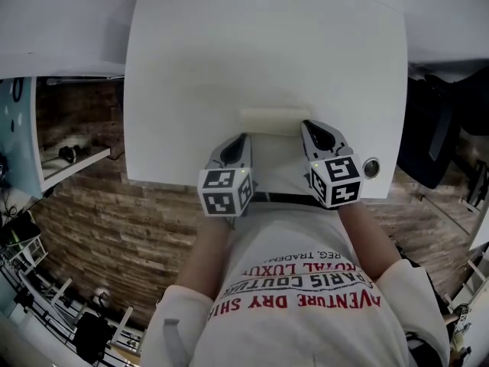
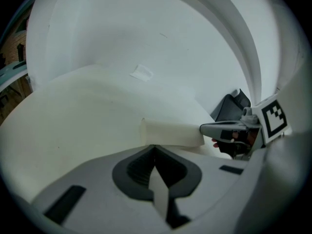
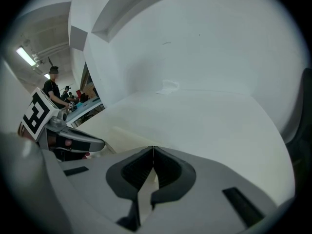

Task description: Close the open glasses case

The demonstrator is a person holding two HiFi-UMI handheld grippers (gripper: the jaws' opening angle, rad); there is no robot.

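Note:
A cream glasses case [image 1: 275, 121] lies flat on the white table [image 1: 199, 67], near its front edge. It looks like a low closed block; I see no gap between lid and base. My left gripper [image 1: 244, 138] is shut, its tips just at the case's left front corner. My right gripper [image 1: 306, 125] is shut too, its tips at the case's right end. In the left gripper view the case [image 2: 170, 132] sits just beyond the shut left gripper [image 2: 155, 146], with the right gripper [image 2: 210, 128] at its far end. The right gripper view shows the case [image 3: 124, 135] left of the shut right gripper [image 3: 153, 149].
A small round dark fitting [image 1: 371, 167] sits in the table's front right corner. A scrap of white paper [image 2: 142, 72] lies farther back on the table. A black chair [image 1: 437, 128] stands to the right, a shelf [image 1: 72, 163] to the left, over a brick-patterned floor.

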